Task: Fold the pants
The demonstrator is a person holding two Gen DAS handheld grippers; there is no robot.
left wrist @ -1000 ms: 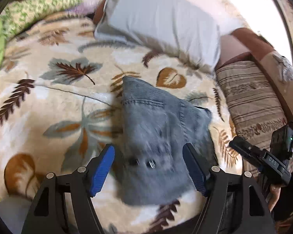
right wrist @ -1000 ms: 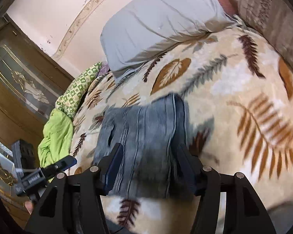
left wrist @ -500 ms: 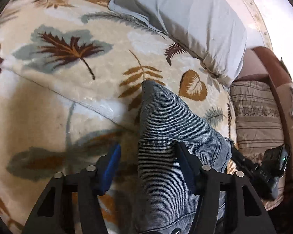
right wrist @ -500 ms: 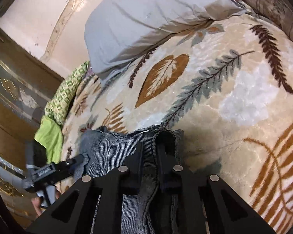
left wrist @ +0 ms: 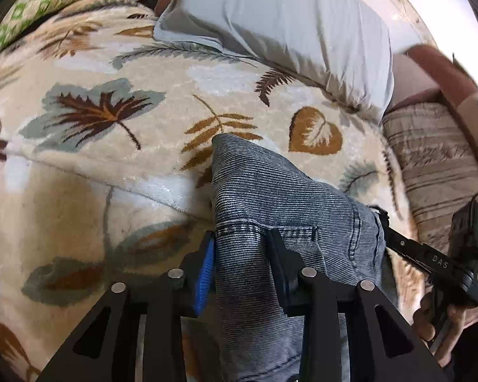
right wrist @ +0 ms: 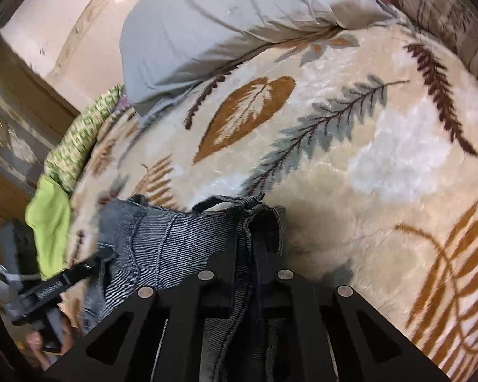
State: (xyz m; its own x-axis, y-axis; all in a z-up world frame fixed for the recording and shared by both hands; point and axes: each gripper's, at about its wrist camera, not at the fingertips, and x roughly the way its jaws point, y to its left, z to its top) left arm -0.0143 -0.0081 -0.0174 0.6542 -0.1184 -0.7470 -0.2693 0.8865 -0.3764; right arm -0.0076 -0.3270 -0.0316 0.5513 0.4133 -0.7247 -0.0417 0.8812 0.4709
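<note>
- The pants [left wrist: 280, 197], grey-blue ribbed denim, lie bunched on the blanket [left wrist: 79, 165], on the near side of the grey pillow [left wrist: 290, 28], and both tools have hold of them.
- The left tool [left wrist: 243, 248] has its two fingers pressed against a thick fold of the pants at a stitched seam, the blue pad [left wrist: 205, 273] flat against the cloth on one side.
- The right tool [right wrist: 250, 254] has its fingers drawn almost together, with a bunched edge of the pants [right wrist: 181, 238] pinched between them.
- From the pillow toward the tools, the blanket is cream with brown, orange and grey leaf prints.
- A striped brown cushion [left wrist: 436, 159] sits beside the pillow, at the blanket's edge.
- A green patterned cloth [right wrist: 79, 140] and a plain lime-green one [right wrist: 49, 219] lie on the other side of the pillow.
- In the left wrist view the right tool [left wrist: 430, 258] reaches the far side of the pants, with the person's fingers [left wrist: 430, 324] around its handle.
</note>
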